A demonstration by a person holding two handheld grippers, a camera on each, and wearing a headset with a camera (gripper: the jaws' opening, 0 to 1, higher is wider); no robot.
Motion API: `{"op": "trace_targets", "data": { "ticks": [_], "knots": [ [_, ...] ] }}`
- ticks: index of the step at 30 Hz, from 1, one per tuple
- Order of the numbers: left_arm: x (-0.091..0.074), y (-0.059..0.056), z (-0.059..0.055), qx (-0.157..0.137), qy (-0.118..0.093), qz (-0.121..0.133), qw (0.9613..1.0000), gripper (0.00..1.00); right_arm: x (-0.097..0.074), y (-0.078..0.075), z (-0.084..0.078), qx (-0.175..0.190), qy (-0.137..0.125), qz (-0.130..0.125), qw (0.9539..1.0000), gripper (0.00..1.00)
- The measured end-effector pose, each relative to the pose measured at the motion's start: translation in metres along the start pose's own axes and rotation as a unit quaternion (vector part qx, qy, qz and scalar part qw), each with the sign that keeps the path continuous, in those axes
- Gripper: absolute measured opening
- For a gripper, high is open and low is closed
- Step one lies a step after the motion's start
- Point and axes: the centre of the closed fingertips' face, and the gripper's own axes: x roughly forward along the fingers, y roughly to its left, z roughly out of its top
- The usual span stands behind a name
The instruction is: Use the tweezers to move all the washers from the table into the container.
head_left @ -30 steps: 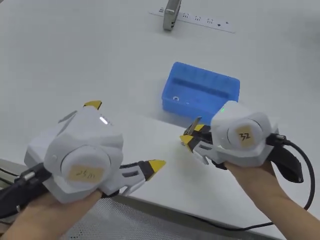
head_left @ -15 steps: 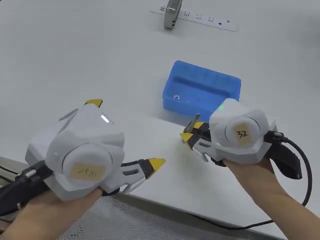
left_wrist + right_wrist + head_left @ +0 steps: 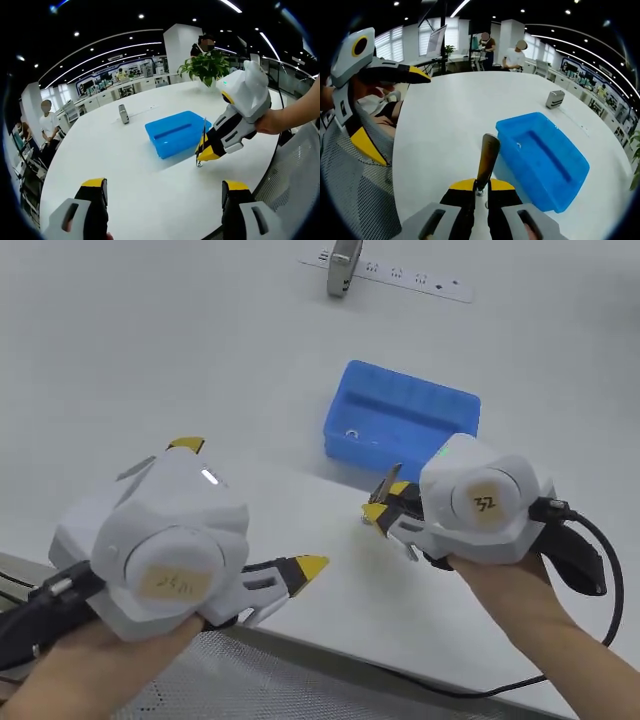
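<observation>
Little has been altered over the last second. At the left, the left tool (image 3: pixel 247 508) is held over the near edge of the surface (image 3: pixel 200 360), where it was before. Its jaws are spread wide and nothing is held between them; the same wide gap is seen in the left gripper view (image 3: pixel 162 186).

Toward the middle, the right tool (image 3: pixel 383 508) has been raised a touch and eased toward the container. Its jaws are closed on the tweezers (image 3: pixel 392 478), whose upper end is seen standing above the jaws in the right gripper view (image 3: pixel 487 155). From the left gripper view the tweezers (image 3: pixel 204 131) are seen running down past the right tool (image 3: pixel 207 152) toward the surface. Whether a washer is pinched at their lower end cannot be told.

Just beyond, the blue container (image 3: pixel 400 455) is unmoved, and one washer (image 3: pixel 351 437) is seen lying on its floor near the left wall. No washer can be made out on the surface itself; any that remain are too small to be seen or are hidden under the tools.

The small shift is judged to be either a carry toward the container or a repositioning, with no washer yet released.
</observation>
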Motion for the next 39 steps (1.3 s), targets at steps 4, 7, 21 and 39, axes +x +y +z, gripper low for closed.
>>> {"op": "trace_targets", "data": {
  "ticks": [4, 7, 21, 39],
  "knots": [
    [0.0, 0.0, 0.0, -0.001, 0.0, 0.0, 1.0, 0.97, 0.001, 0.0, 0.001, -0.001, -0.001, -0.001, 1.0, 0.04],
    [0.0, 0.0, -0.001, -0.002, 0.001, 0.001, 1.0, 0.97, 0.001, -0.001, 0.002, -0.004, -0.002, -0.002, 1.0, 0.04],
    [-0.002, -0.006, 0.004, -0.001, -0.006, -0.015, 0.9999, 0.9, 0.0, -0.001, 0.0, -0.004, -0.002, -0.004, 1.0, 0.02],
    [0.046, -0.058, 0.078, 0.005, -0.058, -0.142, 0.9881, 0.4, -0.002, 0.0, 0.001, 0.015, -0.012, -0.015, 0.9997, 0.02]
  ]
}}
